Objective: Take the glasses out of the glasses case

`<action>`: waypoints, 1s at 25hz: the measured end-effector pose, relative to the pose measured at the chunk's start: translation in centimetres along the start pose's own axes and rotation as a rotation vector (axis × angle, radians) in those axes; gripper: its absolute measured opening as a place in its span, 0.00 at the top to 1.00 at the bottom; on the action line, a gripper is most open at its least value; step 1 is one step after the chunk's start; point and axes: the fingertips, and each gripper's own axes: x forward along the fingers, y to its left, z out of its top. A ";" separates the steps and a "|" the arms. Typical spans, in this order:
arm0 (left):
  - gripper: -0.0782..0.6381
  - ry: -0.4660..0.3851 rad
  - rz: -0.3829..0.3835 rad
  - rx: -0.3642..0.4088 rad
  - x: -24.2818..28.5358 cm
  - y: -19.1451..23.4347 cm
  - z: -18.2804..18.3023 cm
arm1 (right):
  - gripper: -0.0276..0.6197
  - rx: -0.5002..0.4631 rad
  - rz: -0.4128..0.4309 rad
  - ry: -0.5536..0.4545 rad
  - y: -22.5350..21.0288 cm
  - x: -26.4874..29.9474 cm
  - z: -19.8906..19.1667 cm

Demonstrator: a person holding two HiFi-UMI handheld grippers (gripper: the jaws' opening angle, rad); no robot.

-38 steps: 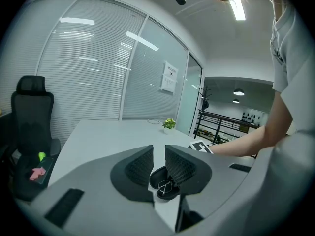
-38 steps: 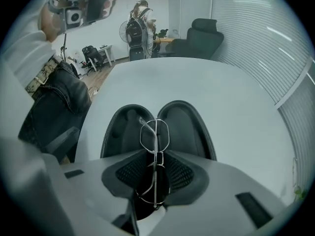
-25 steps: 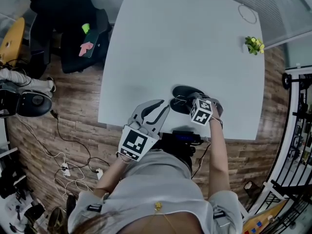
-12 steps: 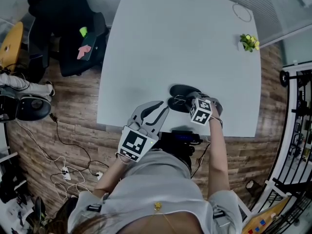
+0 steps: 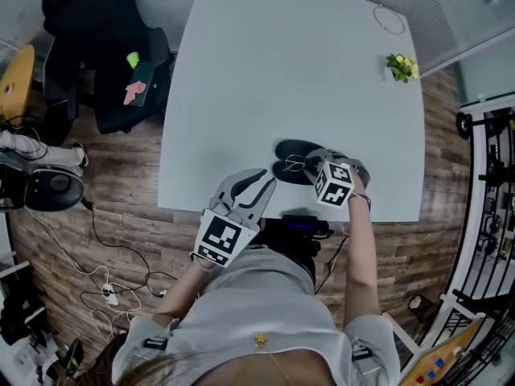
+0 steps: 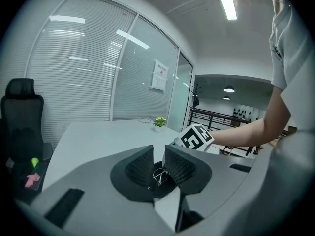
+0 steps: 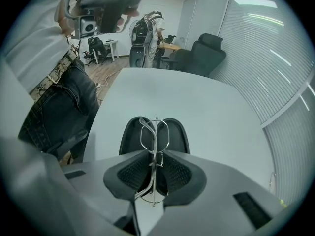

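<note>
I find the right gripper (image 7: 155, 170) closed on the glasses (image 7: 154, 132). Its pads pinch the thin wire frame edge-on, with the lenses standing out beyond the jaw tips. The gripper points steeply down over the glasses case (image 7: 129, 140). The case lies open on the white table (image 7: 206, 102), both black halves spread flat near the edge closest to me.

The left gripper (image 6: 158, 159) holds nothing. Its jaws stand apart with a clear gap between them, and it sits just beside the case on my side, not touching it.

Assessment of progress: the case is already open and the grip on the glasses is made. The frame looks raised above the case halves, though I cannot tell whether its lowest part is fully free of the lining.

What is left, in my judgement, is to carry the glasses clear of the case and set them on bare table. The case looks light and is not braced, so it could shift if the frame snags.
</note>
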 end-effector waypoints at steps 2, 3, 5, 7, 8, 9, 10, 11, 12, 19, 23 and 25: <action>0.77 0.006 0.002 0.016 0.0 -0.1 -0.2 | 0.81 -0.008 -0.007 0.000 -0.1 -0.6 0.3; 0.77 0.009 0.003 0.022 0.1 -0.1 -0.3 | 0.81 -0.011 -0.011 0.000 -0.1 -0.9 0.5; 0.77 0.013 0.001 0.027 0.2 -0.2 -0.6 | 0.81 -0.016 -0.017 -0.002 -0.2 -1.6 0.8; 0.77 0.017 -0.001 0.030 0.3 -0.3 -0.8 | 0.81 -0.023 -0.023 -0.003 -0.3 -2.2 1.2; 0.77 0.018 -0.001 0.032 0.3 -0.2 -0.9 | 0.81 -0.028 -0.026 -0.002 -0.3 -2.6 1.3; 0.77 0.019 0.000 0.035 0.3 -0.2 -1.0 | 0.81 -0.031 -0.030 -0.003 -0.3 -2.9 1.5; 0.77 0.020 0.001 0.037 0.3 -0.2 -1.1 | 0.81 -0.033 -0.032 -0.005 -0.3 -3.3 1.8; 0.77 0.020 0.001 0.037 0.3 -0.1 -1.1 | 0.81 -0.033 -0.034 -0.010 -0.2 -3.6 2.0; 0.77 0.020 0.000 0.037 0.3 -0.1 -1.2 | 0.81 -0.031 -0.035 -0.016 -0.2 -4.0 2.3; 0.77 0.024 -0.019 0.035 0.2 -0.5 -1.4 | 0.81 -0.013 -0.048 -0.050 0.2 -6.8 3.5; 0.77 0.027 -0.025 0.039 0.2 -0.5 -1.3 | 0.81 -0.013 -0.062 -0.055 0.2 -8.3 4.1; 0.77 0.028 -0.029 0.040 0.2 -0.5 -1.4 | 0.81 -0.013 -0.073 -0.059 0.2 -9.0 4.4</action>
